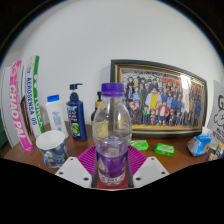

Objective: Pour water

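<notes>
Purple marks the thing that matters: a clear plastic bottle with a purple cap and a purple band low on its body stands upright at the bottom centre of the gripper view, its cap on. It sits between the two fingers of the gripper, whose magenta pads show at either side of its base. The pads look to be touching the bottle on both sides, so I judge the gripper to be clamped on it, at a narrow-to-middling opening set by the bottle's width. Whether the bottle is lifted off the wooden table or resting on it I cannot tell.

At the lower left of the frame, just beside the left finger, stands a white cup with a blue pattern, upright and open at the top; it is the likeliest vessel for the water. Behind it, in the left half, are a white bottle with a blue cap and a blue pump bottle. A framed group photograph leans against the wall at the right, and small green packets lie on the table below it.

The step in hand looks like the grasp, with pouring not yet begun. The cap must come off before any water will flow. After that the move calls for carrying the bottle left, over the cup, and tipping it slowly so the mouth stays above the rim.
</notes>
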Demonstrator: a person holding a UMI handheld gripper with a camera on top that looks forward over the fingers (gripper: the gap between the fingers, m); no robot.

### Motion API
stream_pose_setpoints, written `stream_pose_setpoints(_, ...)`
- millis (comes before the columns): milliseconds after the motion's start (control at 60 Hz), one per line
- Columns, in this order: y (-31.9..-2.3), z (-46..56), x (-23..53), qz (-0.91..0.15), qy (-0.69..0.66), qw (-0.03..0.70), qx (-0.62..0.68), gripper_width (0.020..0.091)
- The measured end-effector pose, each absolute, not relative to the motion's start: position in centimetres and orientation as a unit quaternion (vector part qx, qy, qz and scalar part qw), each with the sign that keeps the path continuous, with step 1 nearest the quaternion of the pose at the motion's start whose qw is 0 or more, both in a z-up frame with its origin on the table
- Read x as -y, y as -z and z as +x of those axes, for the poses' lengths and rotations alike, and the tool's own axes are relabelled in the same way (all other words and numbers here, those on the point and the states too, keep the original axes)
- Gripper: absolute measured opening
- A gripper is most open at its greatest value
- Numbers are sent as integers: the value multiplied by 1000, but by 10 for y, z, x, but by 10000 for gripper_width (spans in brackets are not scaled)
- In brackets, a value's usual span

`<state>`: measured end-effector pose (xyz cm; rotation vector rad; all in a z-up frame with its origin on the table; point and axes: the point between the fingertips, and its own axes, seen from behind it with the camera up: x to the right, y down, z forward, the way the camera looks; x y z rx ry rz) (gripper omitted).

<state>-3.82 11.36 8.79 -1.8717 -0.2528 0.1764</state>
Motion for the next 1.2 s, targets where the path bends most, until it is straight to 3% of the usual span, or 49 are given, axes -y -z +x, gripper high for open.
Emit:
stream_pose_setpoints(117,-85,-35,-112,-810,-68,573,104,538)
stream_pose_setpoints(150,-83,-33,-110,-817,-65,564,101,640)
stream_pose_setpoints(183,-82,-30,-107,-823,-60,556,97,797)
stream_pose_setpoints(217,-82,-27,-102,-829,-54,549,92,870)
stream_pose_setpoints(250,-82,-22,-95,-836,-44,540,85,845)
stream_pose_setpoints(383,-95,-22,-48,-858,-25,508,70,855)
stream_pose_setpoints(783,-169,-69,143,-893,19,449,38,854)
stream_pose_setpoints(1200,-200,-97,199,-887,35,460,25,854)
